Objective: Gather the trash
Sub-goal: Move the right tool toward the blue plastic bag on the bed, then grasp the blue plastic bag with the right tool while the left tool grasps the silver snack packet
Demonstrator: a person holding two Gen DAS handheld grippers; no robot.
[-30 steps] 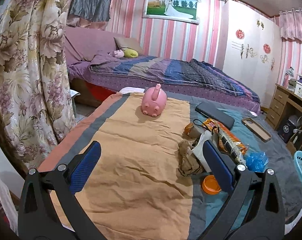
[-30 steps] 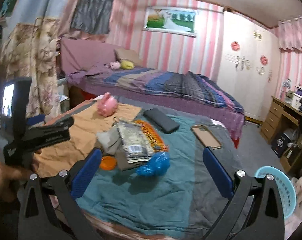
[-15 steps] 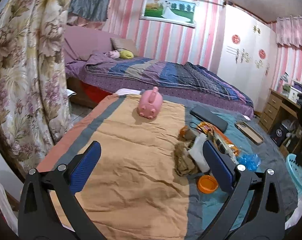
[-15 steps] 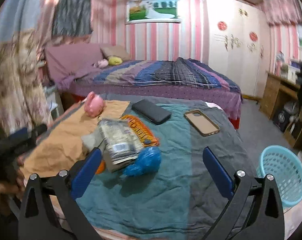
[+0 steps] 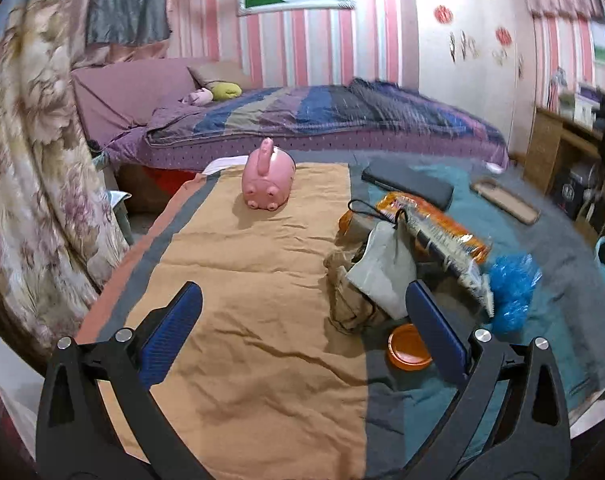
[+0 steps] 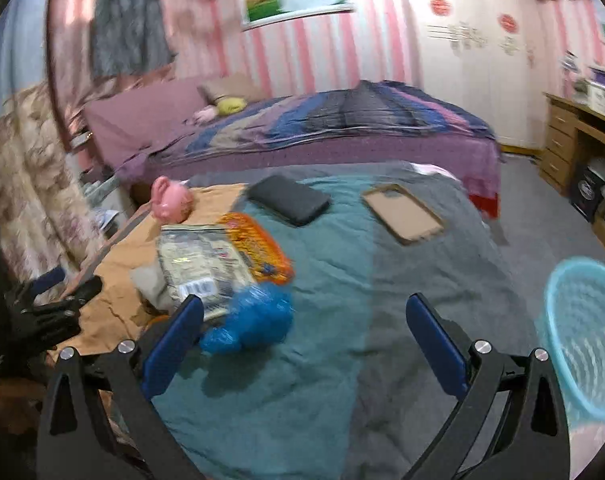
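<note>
The left gripper [image 5: 300, 334] is brought a little lower and nearer to the trash pile than one second ago: the grey wrapper [image 5: 386, 268] and the orange lid [image 5: 407, 347] are now seen larger and closer to its right finger. The right gripper [image 6: 302, 340] is turned to the right. The blue bag [image 6: 250, 318], seen earlier between its fingers, is now found just beside the left finger, and the light blue basket [image 6: 582, 336] is shown much more fully at the right edge. The objects themselves are not moved.
</note>
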